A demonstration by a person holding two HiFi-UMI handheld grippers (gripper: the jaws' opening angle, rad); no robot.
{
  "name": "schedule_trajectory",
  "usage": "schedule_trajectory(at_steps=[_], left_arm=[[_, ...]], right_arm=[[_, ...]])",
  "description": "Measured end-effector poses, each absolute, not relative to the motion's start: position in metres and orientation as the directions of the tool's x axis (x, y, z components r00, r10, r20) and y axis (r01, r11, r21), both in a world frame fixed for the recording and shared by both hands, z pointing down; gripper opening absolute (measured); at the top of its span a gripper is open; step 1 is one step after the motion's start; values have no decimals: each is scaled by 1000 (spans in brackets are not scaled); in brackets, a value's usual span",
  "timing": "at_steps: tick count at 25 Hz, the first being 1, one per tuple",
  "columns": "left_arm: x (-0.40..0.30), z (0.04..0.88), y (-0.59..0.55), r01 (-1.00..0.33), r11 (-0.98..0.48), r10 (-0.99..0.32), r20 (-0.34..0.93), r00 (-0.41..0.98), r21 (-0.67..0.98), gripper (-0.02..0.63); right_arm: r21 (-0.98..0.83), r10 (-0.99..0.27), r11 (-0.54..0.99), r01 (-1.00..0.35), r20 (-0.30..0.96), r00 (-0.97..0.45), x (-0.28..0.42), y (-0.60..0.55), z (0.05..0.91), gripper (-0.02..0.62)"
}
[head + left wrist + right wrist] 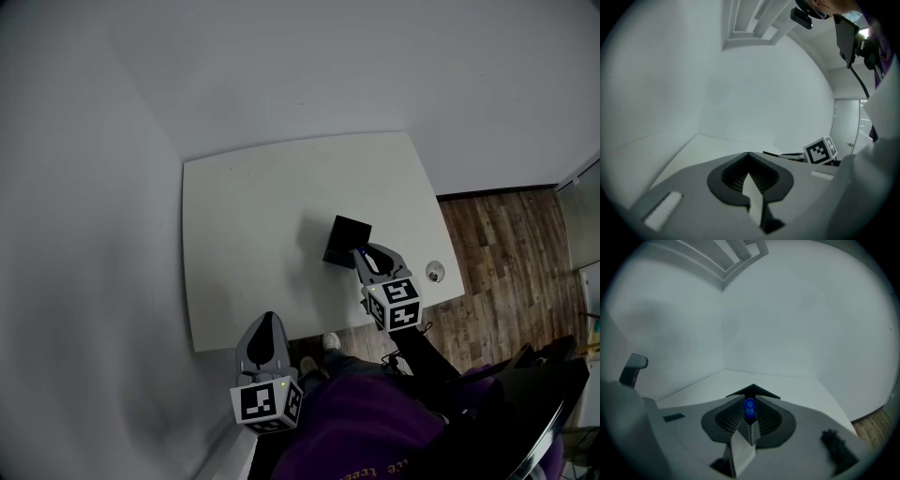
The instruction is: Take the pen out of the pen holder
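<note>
A black square pen holder (345,240) stands on the white table (244,225), right of its middle. My right gripper (361,254) reaches its near right corner. In the right gripper view the jaws of that gripper (749,414) are shut on a blue pen (749,405), whose round end points at the camera. The holder's dark rim (753,391) shows just behind the jaw tips. My left gripper (268,321) hangs off the table's front edge, shut with nothing in it; its closed jaws (749,165) point over the table.
A small round object (434,272) lies near the table's right edge. Grey walls close in the table at the back and left. Wooden floor (506,253) lies to the right. The right gripper's marker cube (820,150) shows in the left gripper view.
</note>
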State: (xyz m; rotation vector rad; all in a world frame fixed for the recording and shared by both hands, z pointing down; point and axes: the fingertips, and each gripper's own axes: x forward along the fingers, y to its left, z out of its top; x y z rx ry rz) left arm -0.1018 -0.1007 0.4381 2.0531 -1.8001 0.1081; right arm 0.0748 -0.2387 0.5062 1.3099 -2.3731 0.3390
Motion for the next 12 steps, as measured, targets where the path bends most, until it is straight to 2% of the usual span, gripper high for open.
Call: schedule_trajectory(at_steps=[12], left_arm=[[-100,435,-101,-964,-87,-938,305,164,249,6]], right_arm=[[-8,-749,546,-837,443,-493,78,-238,497,74]])
